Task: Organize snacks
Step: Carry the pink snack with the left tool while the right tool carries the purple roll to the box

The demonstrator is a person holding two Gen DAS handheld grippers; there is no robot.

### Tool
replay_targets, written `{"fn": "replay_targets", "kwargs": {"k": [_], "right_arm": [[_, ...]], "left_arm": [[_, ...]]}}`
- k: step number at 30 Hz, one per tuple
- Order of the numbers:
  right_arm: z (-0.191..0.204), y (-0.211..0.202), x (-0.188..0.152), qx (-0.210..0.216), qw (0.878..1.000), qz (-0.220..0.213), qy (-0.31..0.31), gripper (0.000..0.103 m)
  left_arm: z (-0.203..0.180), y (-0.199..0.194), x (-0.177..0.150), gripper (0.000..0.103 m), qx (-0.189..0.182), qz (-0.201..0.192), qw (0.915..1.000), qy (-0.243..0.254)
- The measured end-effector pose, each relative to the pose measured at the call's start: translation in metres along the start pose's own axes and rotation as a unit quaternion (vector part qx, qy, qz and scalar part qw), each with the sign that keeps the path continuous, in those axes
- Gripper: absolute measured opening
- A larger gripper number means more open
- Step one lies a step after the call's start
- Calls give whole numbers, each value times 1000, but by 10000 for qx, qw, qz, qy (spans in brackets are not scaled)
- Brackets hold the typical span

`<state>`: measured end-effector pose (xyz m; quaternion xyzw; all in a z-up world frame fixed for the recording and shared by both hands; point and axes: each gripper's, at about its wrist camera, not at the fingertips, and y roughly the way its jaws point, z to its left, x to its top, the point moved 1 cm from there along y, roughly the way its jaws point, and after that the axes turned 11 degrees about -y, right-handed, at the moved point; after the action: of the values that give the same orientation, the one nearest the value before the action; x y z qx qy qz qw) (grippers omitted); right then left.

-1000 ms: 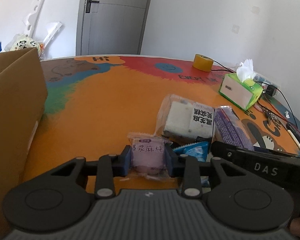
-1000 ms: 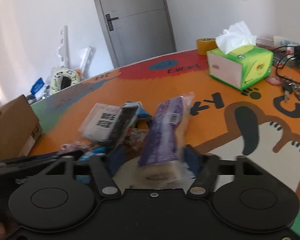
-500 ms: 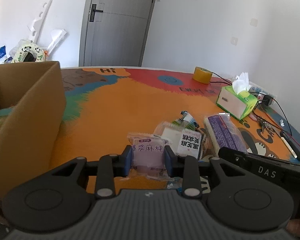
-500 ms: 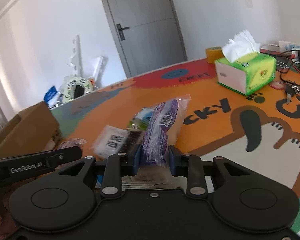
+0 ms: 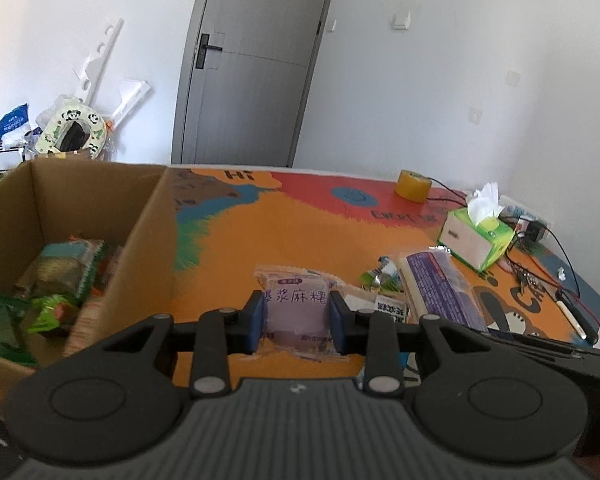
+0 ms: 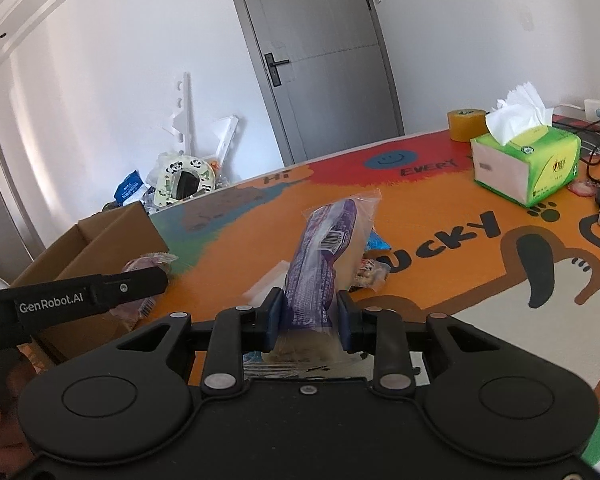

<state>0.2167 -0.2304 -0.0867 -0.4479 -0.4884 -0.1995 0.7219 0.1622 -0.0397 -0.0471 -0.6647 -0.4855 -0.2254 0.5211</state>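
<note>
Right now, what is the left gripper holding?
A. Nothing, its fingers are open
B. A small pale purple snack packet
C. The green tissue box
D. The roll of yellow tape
B. The left gripper is shut on the small pale purple snack packet, raised beside the cardboard box, while the right gripper clamps the long purple package.

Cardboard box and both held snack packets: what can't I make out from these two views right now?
- Brown cardboard box: left wrist view, near wall and left side cut off by the frame edge; the green packets inside are blurred.
- Long purple-and-clear snack packet: right wrist view, lower end hidden behind the right hand-held gripper.
- Small pale-purple mochi packet: left wrist view, sides covered by the left hand-held gripper.
</note>
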Motion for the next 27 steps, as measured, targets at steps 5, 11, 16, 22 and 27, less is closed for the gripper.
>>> {"fn": "replay_targets", "kwargs": {"k": [5, 11, 16, 22, 27], "right_arm": [[9, -6, 3, 30, 9999, -96, -59, 29], [24, -11, 11, 105, 9996, -218, -151, 29], [37, -12, 24, 206, 9988, -371, -253, 29], [57, -7, 37, 391, 9970, -469, -472, 29], [75, 1, 49, 533, 9955, -517, -593, 29]], "left_arm": [[5, -14, 4, 32, -8, -186, 9998, -48], [12, -30, 13, 32, 7, -372, 9993, -107], [19, -43, 20, 32, 41, -529, 9985, -146], [35, -57, 33, 32, 165, -740, 9968, -263], [55, -64, 43, 32, 301, -876, 9950, -387]]}}
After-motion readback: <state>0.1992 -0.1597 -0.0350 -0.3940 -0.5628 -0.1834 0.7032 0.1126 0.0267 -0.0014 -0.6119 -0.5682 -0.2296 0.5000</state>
